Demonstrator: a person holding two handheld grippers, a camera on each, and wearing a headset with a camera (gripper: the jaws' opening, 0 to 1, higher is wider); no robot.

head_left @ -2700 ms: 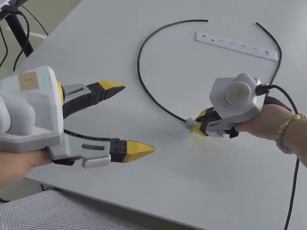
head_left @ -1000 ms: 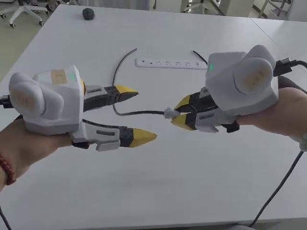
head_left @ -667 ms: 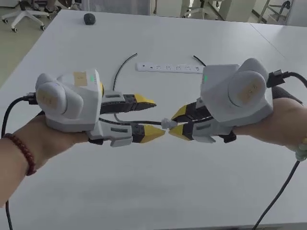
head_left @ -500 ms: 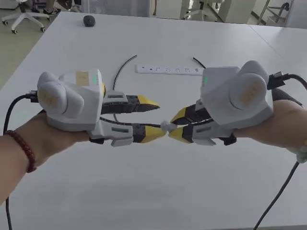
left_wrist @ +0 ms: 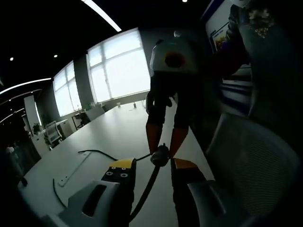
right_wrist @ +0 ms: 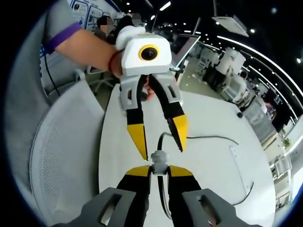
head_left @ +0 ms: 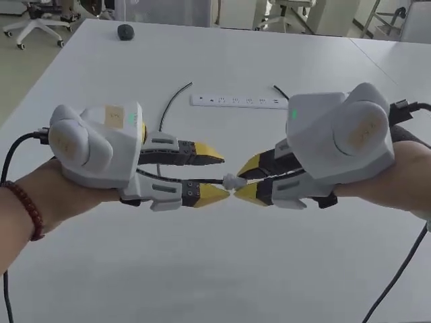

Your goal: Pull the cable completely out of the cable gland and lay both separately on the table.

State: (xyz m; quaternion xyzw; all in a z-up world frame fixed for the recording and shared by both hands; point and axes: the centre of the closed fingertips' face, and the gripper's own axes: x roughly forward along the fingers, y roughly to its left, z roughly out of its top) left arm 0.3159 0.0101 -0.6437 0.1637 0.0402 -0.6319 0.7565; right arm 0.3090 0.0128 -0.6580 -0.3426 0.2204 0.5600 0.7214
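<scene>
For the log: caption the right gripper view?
Right gripper shut on the white cable fitting; open left gripper faces it, straddling the black cable.

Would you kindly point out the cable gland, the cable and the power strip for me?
cable gland [head_left: 234, 182], head view, white body.
cable [left_wrist: 147, 189], left gripper view, stretch below gland.
power strip [head_left: 236, 101], head view, middle.

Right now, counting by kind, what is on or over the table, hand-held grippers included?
Hand-held grippers: 2, the left hand-held gripper and the right hand-held gripper
Cable: 1
Cable gland: 1
Power strip: 1
Small dark object, too far to identify: 1
Total: 6
</scene>
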